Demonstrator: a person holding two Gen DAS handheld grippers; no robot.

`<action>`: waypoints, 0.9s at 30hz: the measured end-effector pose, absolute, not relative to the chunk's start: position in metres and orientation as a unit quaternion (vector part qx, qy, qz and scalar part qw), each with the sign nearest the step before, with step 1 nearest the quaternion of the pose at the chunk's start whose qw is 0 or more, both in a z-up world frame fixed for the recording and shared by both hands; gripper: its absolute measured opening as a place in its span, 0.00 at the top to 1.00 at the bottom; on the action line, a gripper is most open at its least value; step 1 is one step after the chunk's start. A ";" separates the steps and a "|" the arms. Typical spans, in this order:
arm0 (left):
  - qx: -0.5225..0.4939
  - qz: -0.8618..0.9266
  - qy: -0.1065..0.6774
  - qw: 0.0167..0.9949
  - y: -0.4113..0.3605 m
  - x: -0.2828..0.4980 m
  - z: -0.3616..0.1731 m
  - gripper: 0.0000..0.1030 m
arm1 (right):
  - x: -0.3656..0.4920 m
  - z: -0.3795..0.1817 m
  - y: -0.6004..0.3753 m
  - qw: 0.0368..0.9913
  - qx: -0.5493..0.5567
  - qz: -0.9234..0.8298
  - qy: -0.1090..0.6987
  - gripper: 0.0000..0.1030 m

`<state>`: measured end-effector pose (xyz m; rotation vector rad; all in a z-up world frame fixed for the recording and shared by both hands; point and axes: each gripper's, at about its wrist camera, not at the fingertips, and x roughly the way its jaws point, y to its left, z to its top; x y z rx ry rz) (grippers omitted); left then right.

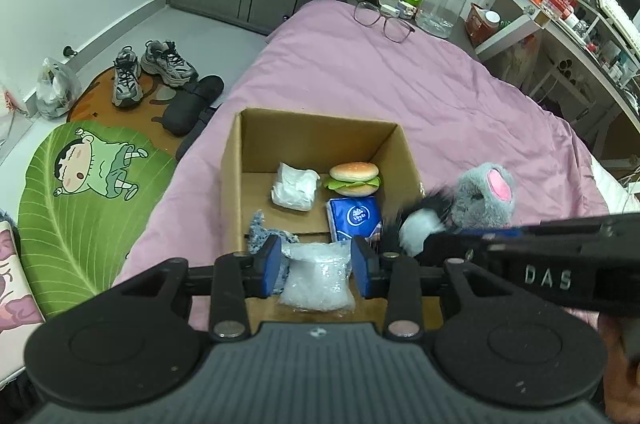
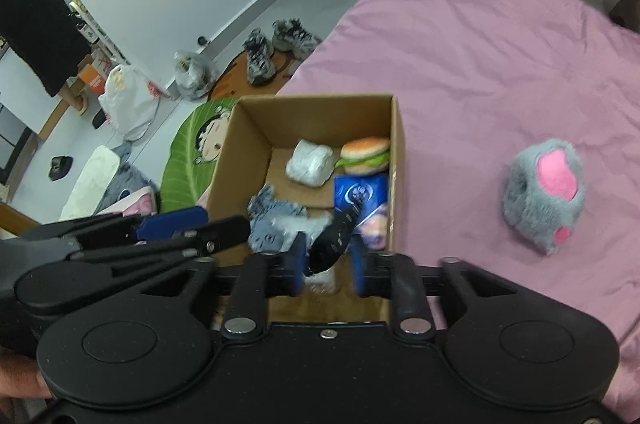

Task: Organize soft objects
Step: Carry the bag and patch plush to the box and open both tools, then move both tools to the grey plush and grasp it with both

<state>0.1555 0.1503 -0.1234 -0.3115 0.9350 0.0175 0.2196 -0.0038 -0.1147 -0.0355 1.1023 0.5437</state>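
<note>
Open cardboard box (image 1: 316, 127) sitting on the pink bed (image 1: 420, 95), already well stocked. At the far end, a crumpled white bundle (image 1: 294, 185) on the left and a toy hamburger (image 1: 354, 177) on the right, just beside each other. Nearer on the right, a blue tissue pack (image 1: 354, 218) against the right wall. On the left, a scrap of blue-grey cloth (image 1: 258, 230).

Over the near end, the left gripper (image 1: 316, 266) pointing steeply down with its blue pads partly apart on either side of a clear plastic bag (image 1: 318, 278); pads close to the bag, but pressing or not, cannot tell.

Right gripper (image 2: 326, 270) also above the near end of the box, jaws partly open, a blurred black fuzzy thing (image 2: 336, 238) between them with a gap to the right pad (image 2: 358, 274). From the left wrist view, same thing showing black and white fur (image 1: 416, 228) at the box's right edge.

Out on the bed to the right of the box, well apart, a grey plush toy (image 2: 544, 193) with a pink patch. Glasses (image 1: 384, 17) lying at the far end of the bed.
</note>
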 end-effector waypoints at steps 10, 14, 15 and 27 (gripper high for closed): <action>-0.142 0.026 0.457 0.878 0.145 0.159 -0.115 0.34 | 0.220 -0.101 -0.044 0.841 -0.017 0.229 0.490 0.32; -0.135 0.021 0.458 0.879 0.133 0.161 -0.108 0.29 | 0.222 -0.096 -0.067 0.847 -0.008 0.221 0.484 0.30; -0.135 0.020 0.459 0.878 0.130 0.161 -0.107 0.29 | 0.222 -0.096 -0.072 0.848 -0.005 0.219 0.483 0.30; -0.124 0.011 0.463 0.878 0.092 0.167 -0.086 0.25 | 0.225 -0.090 -0.136 0.852 0.043 0.221 0.473 0.25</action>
